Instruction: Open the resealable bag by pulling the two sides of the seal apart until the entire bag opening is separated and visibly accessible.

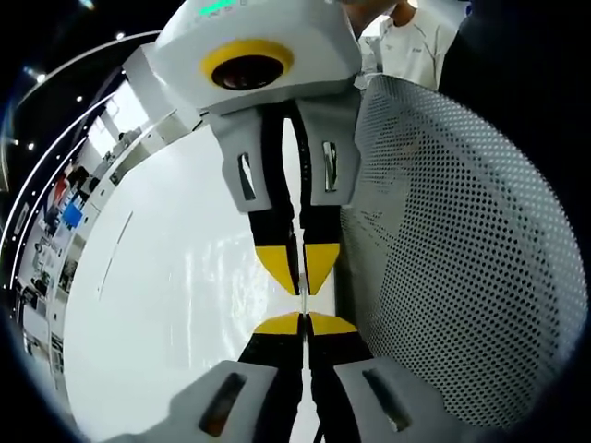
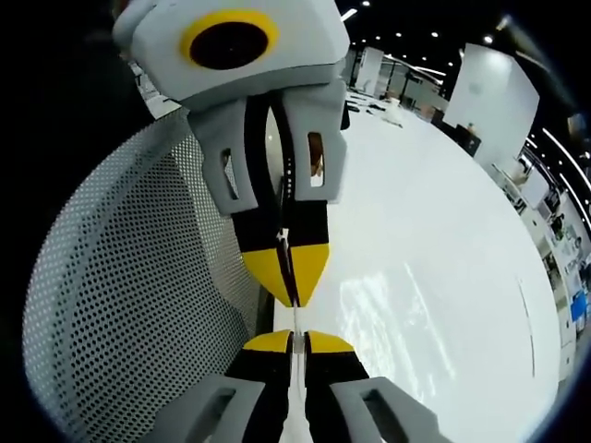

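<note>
L gripper (image 1: 302,323) comes up from bottom of left gripper view, jaws nrly together, yellow tips side by side w/ just a hairline slit btwn them. R gripper (image 1: 300,268) comes down from top of same view, pointing straight back at it, tip to tip, almost touching; its jaws are also narrow, black fingers (image 1: 323,226) running parallel, close.

Right gripper view = mirror of that: R gripper (image 2: 294,343) rising from bottom, L gripper (image 2: 292,275) hanging from top, nose to nose, both pairs of jaws pinched in. Both held above the table, not resting on it.

Resealable bag (image 1: 301,297): seen edge-on only, as a thin pale sliver running in the slit btwn each pair of tips and across the small gap from one gripper to the other. In right gripper view the sliver (image 2: 295,318) is whitish, carries on down btwn R jaws. Each gripper looks clamped on it. Rest of bag is too thin/clear to make out; can't tell if seal is parted or how far.

Bag sits over the white table (image 1: 166,305), close to the table edge where a white perforated panel (image 1: 462,258) stands, curved, full of small round holes. Panel (image 2: 129,295) is just beside both grippers. Table top (image 2: 443,277) glossy, bright glare patches. Person in white top (image 1: 420,46) stands beyond the panel.
</note>
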{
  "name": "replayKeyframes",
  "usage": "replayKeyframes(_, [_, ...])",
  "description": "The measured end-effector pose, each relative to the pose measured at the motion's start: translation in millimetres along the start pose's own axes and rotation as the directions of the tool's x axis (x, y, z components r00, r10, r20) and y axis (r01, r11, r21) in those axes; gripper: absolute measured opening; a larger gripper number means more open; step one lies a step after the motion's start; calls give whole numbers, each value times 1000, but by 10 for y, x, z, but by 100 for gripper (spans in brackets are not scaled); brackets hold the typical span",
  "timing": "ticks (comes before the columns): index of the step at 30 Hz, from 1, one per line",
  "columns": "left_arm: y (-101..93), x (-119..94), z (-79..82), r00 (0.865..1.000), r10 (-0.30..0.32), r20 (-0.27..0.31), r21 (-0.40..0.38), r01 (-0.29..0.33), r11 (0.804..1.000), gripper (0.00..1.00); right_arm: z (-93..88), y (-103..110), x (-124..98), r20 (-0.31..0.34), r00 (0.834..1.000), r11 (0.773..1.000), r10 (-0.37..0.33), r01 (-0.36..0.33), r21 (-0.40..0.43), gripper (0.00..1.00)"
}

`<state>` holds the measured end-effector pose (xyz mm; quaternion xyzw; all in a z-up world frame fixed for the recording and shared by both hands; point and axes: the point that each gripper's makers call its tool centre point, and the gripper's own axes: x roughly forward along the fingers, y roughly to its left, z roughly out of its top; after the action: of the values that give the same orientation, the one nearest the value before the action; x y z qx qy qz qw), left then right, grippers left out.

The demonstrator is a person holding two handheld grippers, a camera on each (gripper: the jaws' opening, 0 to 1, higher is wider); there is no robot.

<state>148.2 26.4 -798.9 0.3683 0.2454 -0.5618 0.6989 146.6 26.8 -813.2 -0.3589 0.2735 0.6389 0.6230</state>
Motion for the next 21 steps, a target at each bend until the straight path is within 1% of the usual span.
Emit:
replayKeyframes(9, [-15, 8, -15, 1000, -3, -4, 6, 4, 1000, 0, 18, -12, 16, 3, 1000, 1000, 1, -1, 2, 3])
replayKeyframes(14, [-9, 6, -24, 1000, -2, -6, 0, 2, 1000, 0, 29, 20, 43, 8, 1000, 1000, 11, -11, -3, 1])
replayKeyframes(21, [-5, 10, -8, 1000, -1, -1, 1, 1, 1000, 0, 26, 23, 39, 5, 1000, 1000, 14, -14, -15, 0])
